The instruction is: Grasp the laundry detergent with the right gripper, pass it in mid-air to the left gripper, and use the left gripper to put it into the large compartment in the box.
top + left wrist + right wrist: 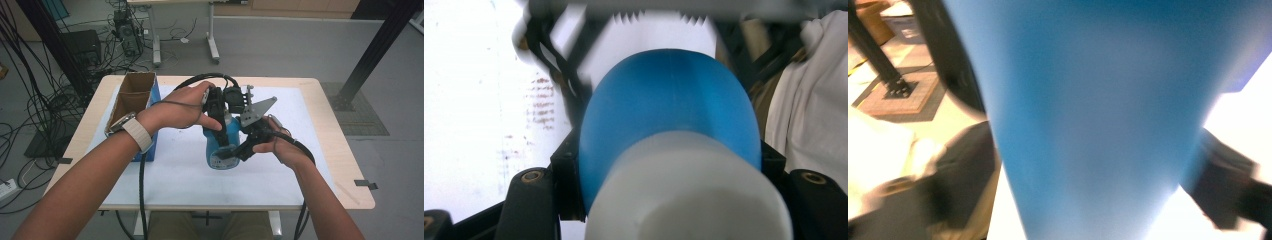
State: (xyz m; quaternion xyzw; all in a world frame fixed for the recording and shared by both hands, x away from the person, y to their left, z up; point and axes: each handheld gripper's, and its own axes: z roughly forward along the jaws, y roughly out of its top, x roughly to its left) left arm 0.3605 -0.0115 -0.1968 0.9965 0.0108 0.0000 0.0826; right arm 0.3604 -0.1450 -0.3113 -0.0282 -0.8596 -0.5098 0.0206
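1. High view: a blue bottle (223, 150) stands near the middle of the bench (320, 125), on the white sheet (175, 170) that covers most of the top. The left gripper (220, 131) comes down onto it from above, jaws clamped on the upper part around the white cap end. The right gripper (239, 151) comes in from the right at the bottle's lower body.
2. Same view, labels: there's a pale label low on the bottle front, but the print is way too small to read, so no brand from me. An open cardboard box with blue sides (134, 100) sits at the left edge of the bench, well apart from the bottle. Can't make out any writing on it either.
3. Left gripper view: the white cap (689, 195) and blue shoulder (669, 100) sit right between the two black jaws, which are clenched on the bottle. No text visible on this side.
4. Right gripper view: super blurry, the blue bottle body (1098, 125) lies between the jaws. They look spread to either side of it; I can't tell if the pads are pressing. No lettering readable here.
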